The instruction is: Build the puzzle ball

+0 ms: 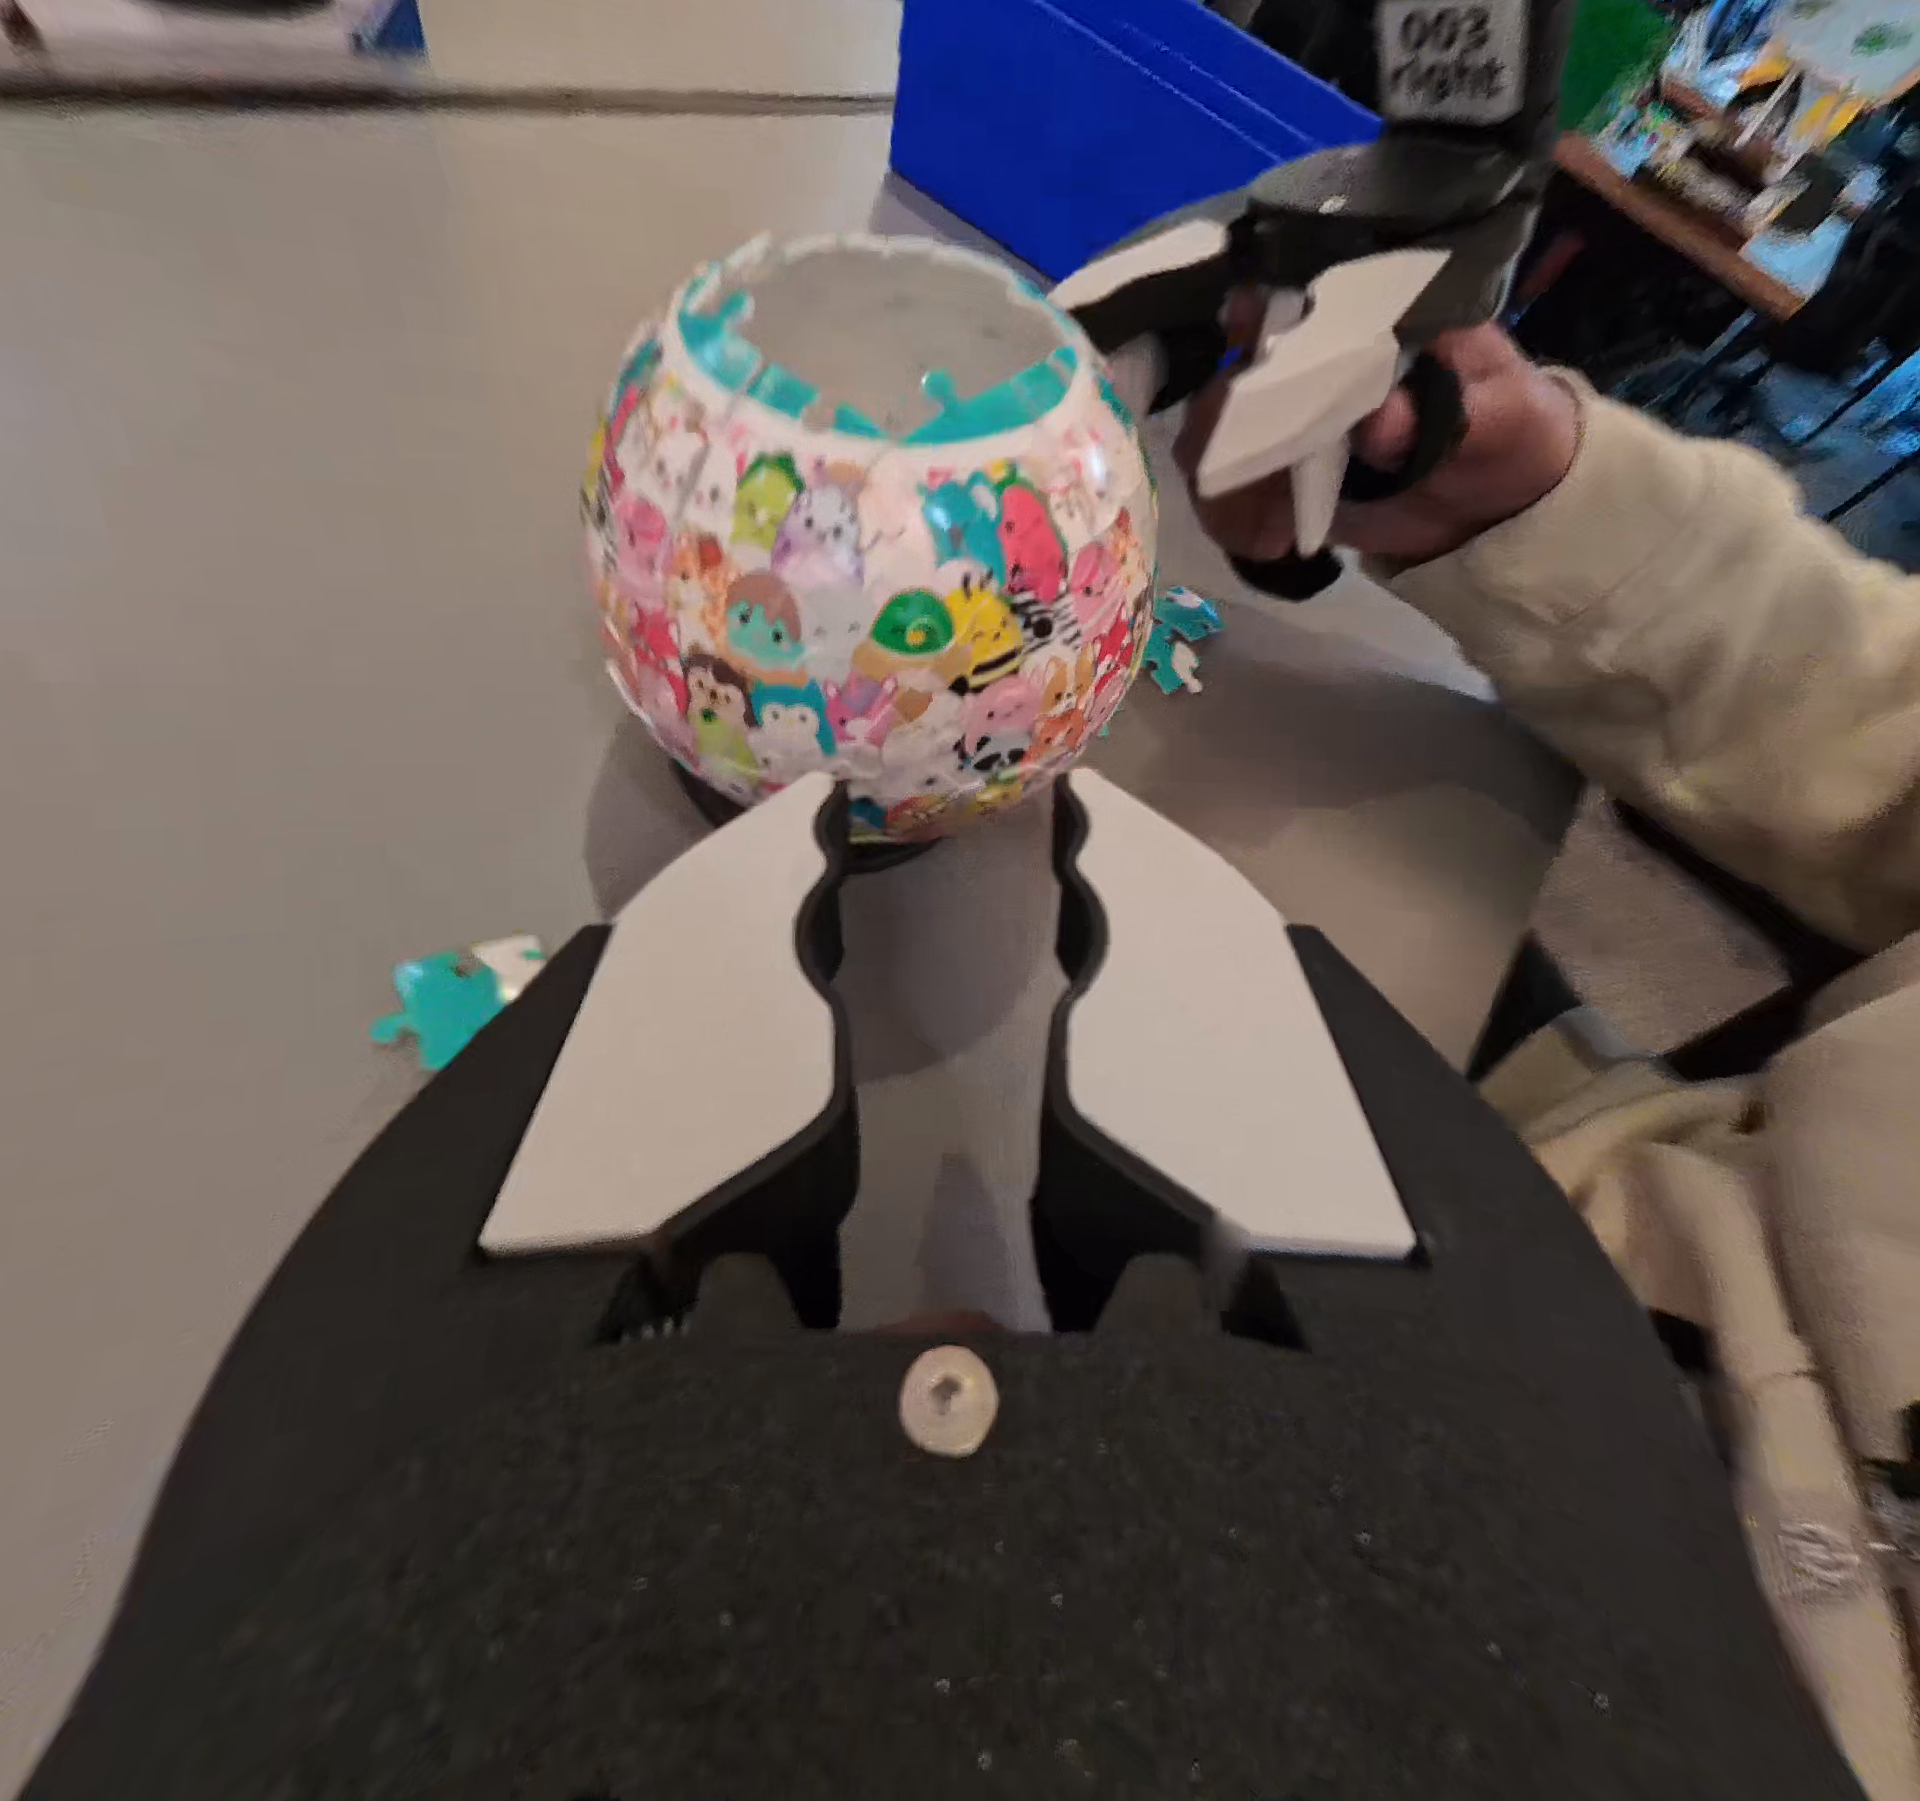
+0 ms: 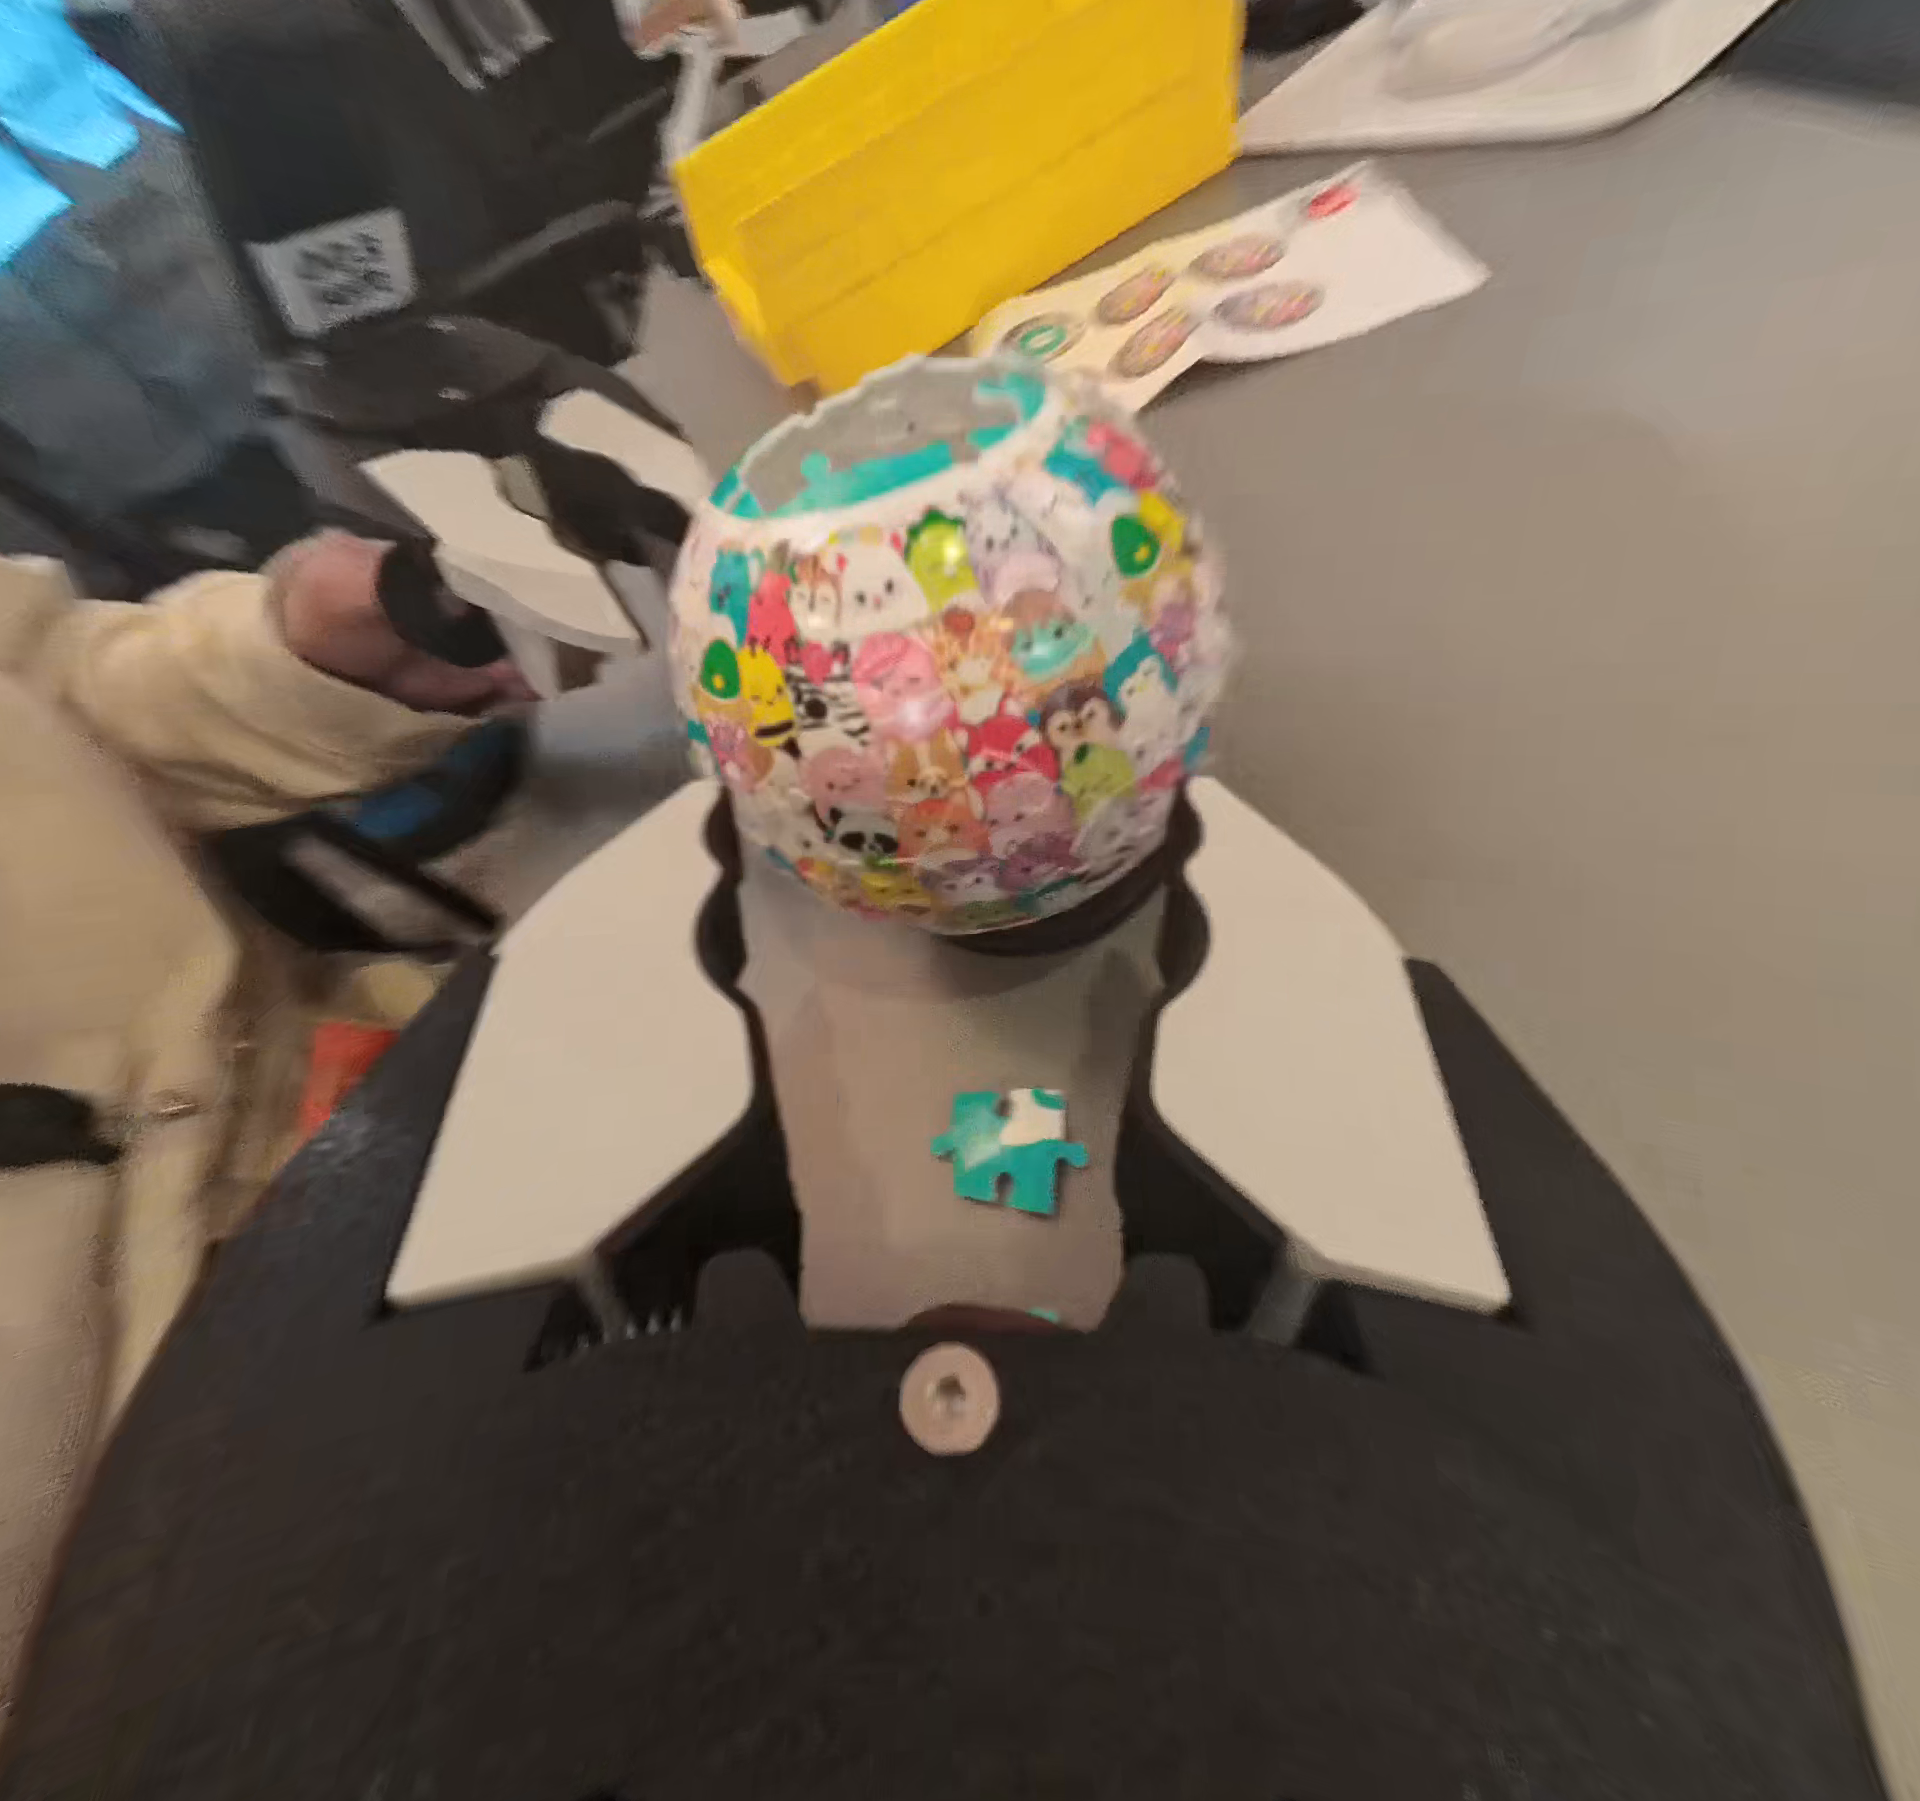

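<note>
Two open grippers, puzzle ball (image 1: 868, 546) just ahead of left gripper (image 1: 945, 806)

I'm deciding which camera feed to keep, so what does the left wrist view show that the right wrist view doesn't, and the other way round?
Only the left wrist view shows the blue bin behind the ball and the right gripper, open, beside the ball's rim. Only the right wrist view shows the yellow bin, a printed sheet and the left gripper, also open. Both show the puzzle ball with its top unfinished, on a dark stand on the grey table, and loose teal pieces.
</note>
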Motion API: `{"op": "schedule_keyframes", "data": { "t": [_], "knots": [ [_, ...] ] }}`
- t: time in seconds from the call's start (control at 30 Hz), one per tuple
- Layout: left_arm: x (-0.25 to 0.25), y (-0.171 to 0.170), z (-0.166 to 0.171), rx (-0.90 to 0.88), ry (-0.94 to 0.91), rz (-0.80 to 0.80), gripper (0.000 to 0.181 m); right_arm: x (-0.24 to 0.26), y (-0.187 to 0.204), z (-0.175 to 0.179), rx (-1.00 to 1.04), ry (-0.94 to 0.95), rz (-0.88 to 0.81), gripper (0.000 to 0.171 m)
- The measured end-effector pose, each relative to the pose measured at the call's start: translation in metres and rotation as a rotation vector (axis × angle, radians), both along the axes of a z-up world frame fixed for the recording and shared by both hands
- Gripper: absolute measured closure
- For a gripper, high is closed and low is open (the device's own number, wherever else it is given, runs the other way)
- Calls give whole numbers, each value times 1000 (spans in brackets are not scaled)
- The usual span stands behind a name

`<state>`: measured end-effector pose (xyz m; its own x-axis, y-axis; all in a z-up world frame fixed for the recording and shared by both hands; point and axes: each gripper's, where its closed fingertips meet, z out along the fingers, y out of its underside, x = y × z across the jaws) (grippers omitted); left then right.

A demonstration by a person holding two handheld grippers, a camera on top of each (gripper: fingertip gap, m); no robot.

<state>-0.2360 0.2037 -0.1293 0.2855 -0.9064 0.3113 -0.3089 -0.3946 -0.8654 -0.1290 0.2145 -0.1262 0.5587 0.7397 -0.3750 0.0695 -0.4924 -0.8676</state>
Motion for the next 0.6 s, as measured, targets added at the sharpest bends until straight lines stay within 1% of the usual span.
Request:
{"op": "schedule_keyframes", "data": {
  "t": [0.03,0.07,0.1,0.17,0.27,0.4,0.43,0.5,0.6],
  "knots": [
    [2,-2,-4,-71,-17,-4,135,-6,-1,-7,-51,39,37,84],
    [6,-4,-6,-134,-38,-11,125,-12,-2,-12,-77,51,57,75],
    [9,-6,-8,-180,-53,-21,121,-17,-3,-13,-77,54,71,73],
    [12,-1,-8,-206,-71,-12,122,-20,-2,-13,-44,20,41,62],
    [14,9,-4,-204,-76,-15,116,-22,-5,-17,-20,-37,-16,60],
    [15,27,1,-183,-82,-57,107,-33,-20,-20,-38,-31,-82,53],
    [16,32,3,-187,-86,-74,103,-35,-25,-20,-41,-24,-90,55],
    [14,38,-1,-211,-62,-104,102,-38,-32,-17,-43,7,-102,61],
    [7,37,-6,-237,-50,-92,103,-26,-23,-14,-26,-18,-123,62]
  ]
}}
